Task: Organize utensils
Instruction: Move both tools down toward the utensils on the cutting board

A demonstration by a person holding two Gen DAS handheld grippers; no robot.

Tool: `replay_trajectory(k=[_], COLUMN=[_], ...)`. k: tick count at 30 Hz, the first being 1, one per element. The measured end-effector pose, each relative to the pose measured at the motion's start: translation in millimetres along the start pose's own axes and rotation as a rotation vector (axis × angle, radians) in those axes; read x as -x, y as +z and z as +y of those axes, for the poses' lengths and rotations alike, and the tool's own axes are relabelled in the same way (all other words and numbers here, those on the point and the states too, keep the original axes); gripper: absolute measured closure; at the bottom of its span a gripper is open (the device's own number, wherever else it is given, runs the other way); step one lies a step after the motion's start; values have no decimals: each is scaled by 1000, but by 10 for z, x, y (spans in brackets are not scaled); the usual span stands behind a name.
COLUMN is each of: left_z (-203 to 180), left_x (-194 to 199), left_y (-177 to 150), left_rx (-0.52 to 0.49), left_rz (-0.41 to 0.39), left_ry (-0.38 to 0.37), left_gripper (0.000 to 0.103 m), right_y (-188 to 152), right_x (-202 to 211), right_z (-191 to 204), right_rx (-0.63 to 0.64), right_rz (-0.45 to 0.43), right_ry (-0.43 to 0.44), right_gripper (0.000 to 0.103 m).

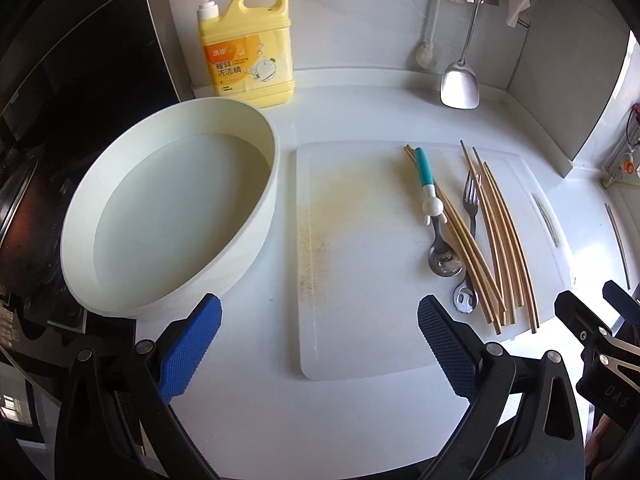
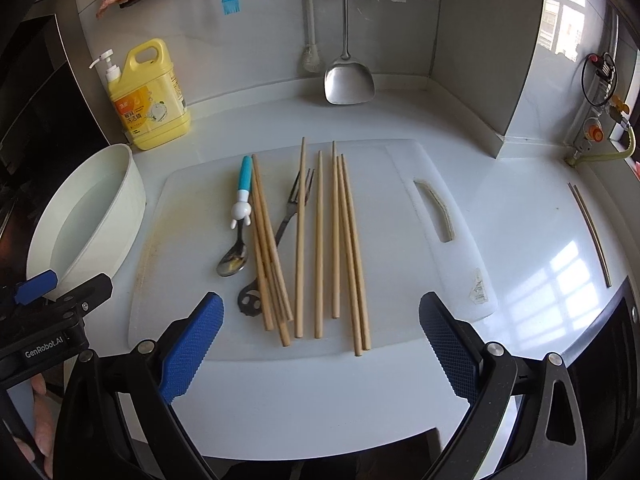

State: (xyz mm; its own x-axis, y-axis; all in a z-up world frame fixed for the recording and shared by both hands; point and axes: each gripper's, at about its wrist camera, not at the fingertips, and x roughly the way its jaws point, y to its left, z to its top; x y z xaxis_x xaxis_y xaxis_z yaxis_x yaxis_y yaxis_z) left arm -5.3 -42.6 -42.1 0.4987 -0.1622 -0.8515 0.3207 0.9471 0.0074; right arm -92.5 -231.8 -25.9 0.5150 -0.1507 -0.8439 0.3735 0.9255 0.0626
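**Utensils laid out on the cutting board**

Both grippers are held above the white bench, jaws apart and empty: the left gripper point(image 1: 319, 334) near the water-filled basin point(image 1: 248, 216), the right gripper point(image 2: 321, 332) before the cutting board point(image 2: 400, 216). On the board, chopsticks point(image 2: 340, 240), a fork point(image 2: 294, 210) and a blue-handled spoon point(image 2: 240, 216) are seen lying side by side.

White countertop point(image 2: 520, 240) w/ window light patch. Grey wall point(image 2: 460, 20) behind, window point(image 2: 560, 24) top right. Dark appliance point(image 1: 60, 120) at left.
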Motion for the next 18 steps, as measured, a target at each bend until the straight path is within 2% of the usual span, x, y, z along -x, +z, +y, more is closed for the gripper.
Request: replay_trajectory(k=[5,9,13,18], left_z=[-256,-430,-548,-606], left_x=[-147,-240,-343,-524], left_y=[57,94,119,176], left_rx=[29,48,56,95], left_rz=[-40,-69,-80,-99], left_ry=[-17,-4,39,8], left_gripper=[6,6,6,6], right_y=[23,73,126,202], right_x=[-190,-411,-534,-711], right_z=[-281,-476,-603,-680], right_rx=[24,74,92,95], right_rz=[-9,-2,-33,-34], right_ry=[14,101,88,85], right_gripper=[9,9,9,9])
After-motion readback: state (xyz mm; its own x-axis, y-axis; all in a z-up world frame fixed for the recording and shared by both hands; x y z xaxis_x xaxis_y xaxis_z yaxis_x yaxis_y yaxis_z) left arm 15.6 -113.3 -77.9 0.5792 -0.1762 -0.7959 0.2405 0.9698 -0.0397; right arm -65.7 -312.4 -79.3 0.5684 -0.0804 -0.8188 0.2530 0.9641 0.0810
